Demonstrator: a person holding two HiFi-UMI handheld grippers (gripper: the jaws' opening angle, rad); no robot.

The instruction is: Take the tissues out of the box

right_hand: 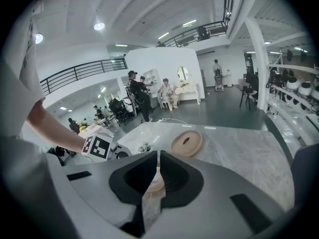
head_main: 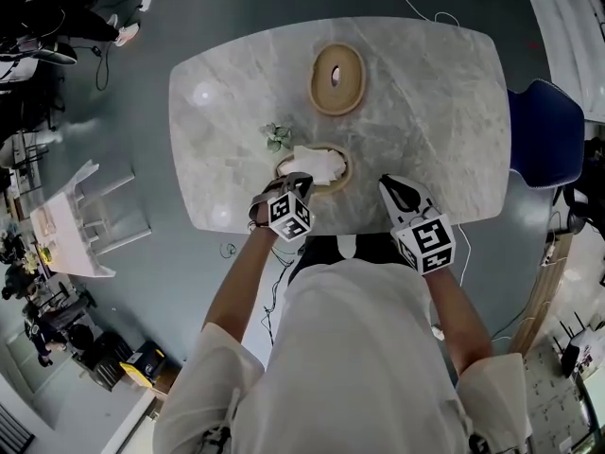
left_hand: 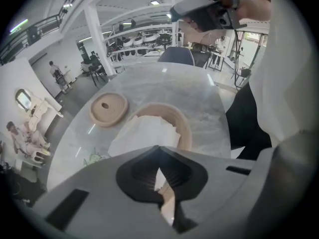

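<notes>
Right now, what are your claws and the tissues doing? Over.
Left claw shut on tissue in box. Right claw shut, empty. Lid off, nothing in the way.

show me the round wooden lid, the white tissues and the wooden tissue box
round wooden lid with a hole (head_main: 354, 88), head view, flat ring beside the hole
white tissues (left_hand: 144, 133), left gripper view, middle of the top sheet
round wooden tissue box (left_hand: 186, 132), left gripper view, its right rim
</notes>
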